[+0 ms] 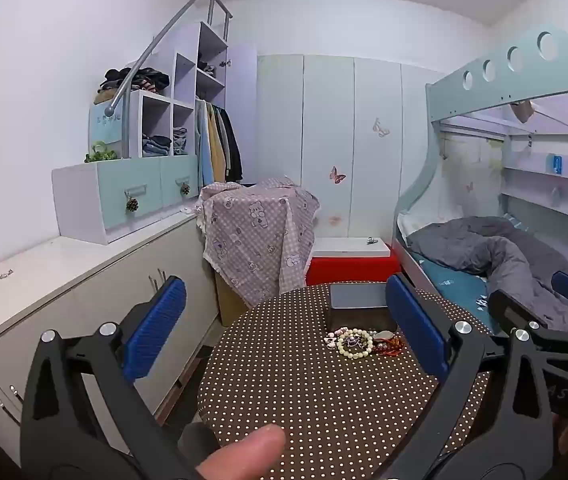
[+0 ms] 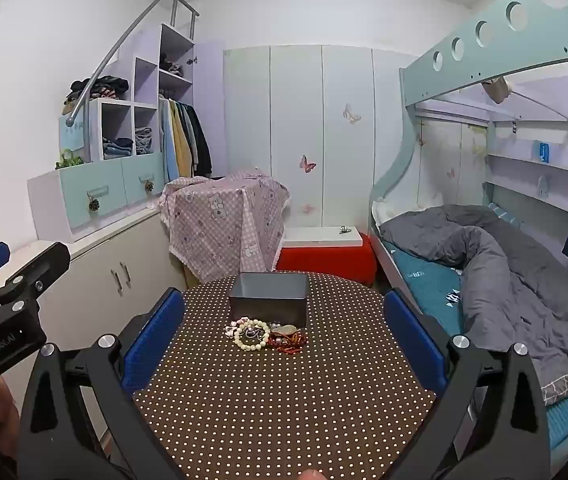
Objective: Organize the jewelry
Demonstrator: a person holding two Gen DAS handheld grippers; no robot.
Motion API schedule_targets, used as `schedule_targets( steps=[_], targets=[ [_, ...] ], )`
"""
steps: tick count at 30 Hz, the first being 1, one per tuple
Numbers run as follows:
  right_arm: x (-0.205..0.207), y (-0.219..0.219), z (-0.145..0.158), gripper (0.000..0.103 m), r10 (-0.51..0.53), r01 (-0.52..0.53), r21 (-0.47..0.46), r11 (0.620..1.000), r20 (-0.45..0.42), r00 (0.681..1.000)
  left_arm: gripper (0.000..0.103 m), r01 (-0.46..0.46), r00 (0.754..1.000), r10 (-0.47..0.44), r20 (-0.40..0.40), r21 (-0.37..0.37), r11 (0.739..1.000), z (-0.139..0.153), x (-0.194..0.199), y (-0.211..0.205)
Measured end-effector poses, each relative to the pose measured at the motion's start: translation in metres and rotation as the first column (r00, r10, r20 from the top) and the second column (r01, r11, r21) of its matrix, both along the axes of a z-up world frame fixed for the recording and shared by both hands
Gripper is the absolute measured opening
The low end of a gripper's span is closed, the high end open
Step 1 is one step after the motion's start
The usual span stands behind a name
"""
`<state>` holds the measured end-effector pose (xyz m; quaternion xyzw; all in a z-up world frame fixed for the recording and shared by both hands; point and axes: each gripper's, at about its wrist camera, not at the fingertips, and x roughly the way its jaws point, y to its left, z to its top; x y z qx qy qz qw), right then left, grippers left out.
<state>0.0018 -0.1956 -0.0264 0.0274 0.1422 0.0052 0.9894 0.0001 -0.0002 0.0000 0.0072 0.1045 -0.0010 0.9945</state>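
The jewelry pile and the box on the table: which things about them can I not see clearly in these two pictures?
- Inside of the dark box: right wrist view, near wall hides the floor; left wrist view, the left gripper's right finger covers its corner.
- Jewelry pile: both views, too small and tangled to count pieces; only the cream bead bracelet and red beads are distinguishable.

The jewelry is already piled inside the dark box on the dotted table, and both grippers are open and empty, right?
Not quite. The jewelry lies on the dotted table in front of the dark box, not inside it, as the right wrist view shows. The left gripper and right gripper are indeed open and empty.
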Motion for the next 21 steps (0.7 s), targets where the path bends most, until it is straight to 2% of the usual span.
schedule_targets(
  steps=[21],
  targets=[
    [-0.005,-0.001,0.021,0.096,-0.015,0.015,-0.018,1.000,0.050,0.999,0.098,0.000,0.999,0.000,0.033,0.011,1.000,0.006,-0.009,-0.003]
  ],
)
